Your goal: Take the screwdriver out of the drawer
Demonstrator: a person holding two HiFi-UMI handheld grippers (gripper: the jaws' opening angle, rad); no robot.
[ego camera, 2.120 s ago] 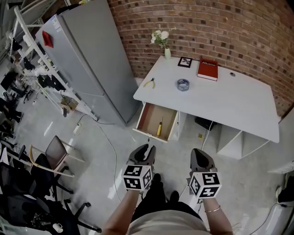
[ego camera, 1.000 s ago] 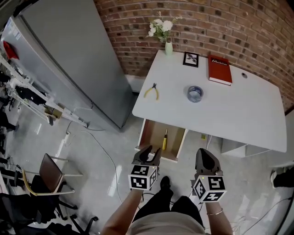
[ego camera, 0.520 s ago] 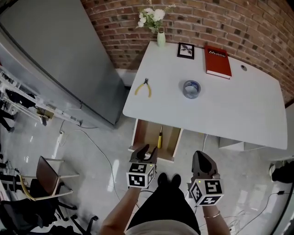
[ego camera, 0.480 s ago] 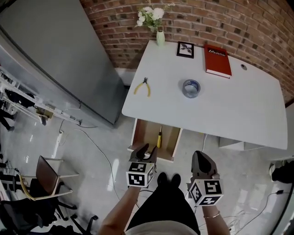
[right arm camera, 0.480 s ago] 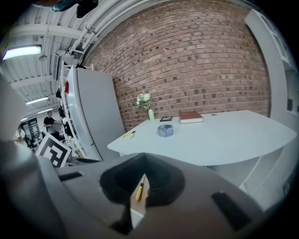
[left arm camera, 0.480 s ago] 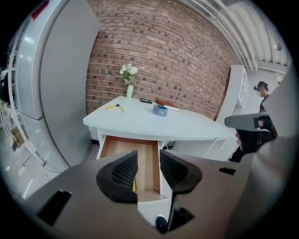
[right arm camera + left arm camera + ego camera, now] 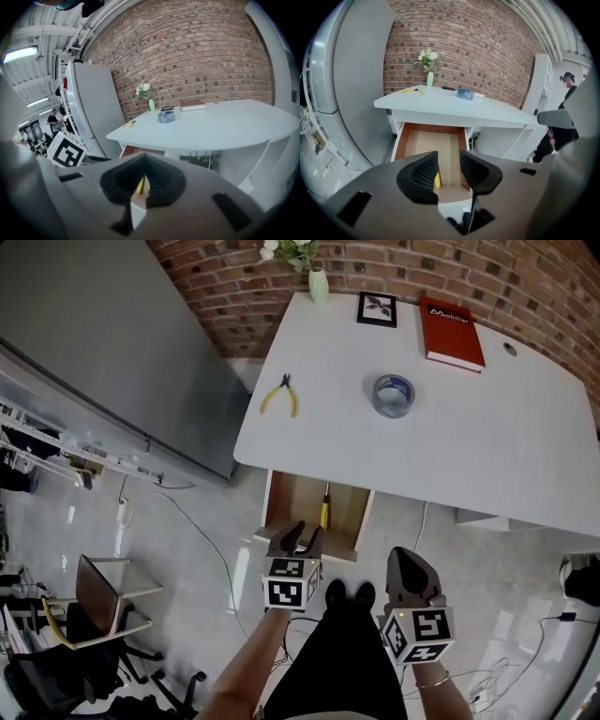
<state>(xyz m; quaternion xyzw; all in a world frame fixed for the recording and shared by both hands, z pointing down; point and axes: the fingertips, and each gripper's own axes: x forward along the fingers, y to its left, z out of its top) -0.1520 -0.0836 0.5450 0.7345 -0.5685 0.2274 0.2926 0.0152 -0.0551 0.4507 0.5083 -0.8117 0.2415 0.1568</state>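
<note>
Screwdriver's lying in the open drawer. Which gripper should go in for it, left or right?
Left. The left gripper hangs right at the front of the drawer, jaws apart, with the screwdriver lined up ahead between them. The right gripper sits off beside the drawer, jaws together.

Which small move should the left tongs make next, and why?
Probably lower the open left tongs forward into the open drawer toward the yellow screwdriver: they hang empty above the drawer's front edge, and the screwdriver lies untouched inside.
</note>
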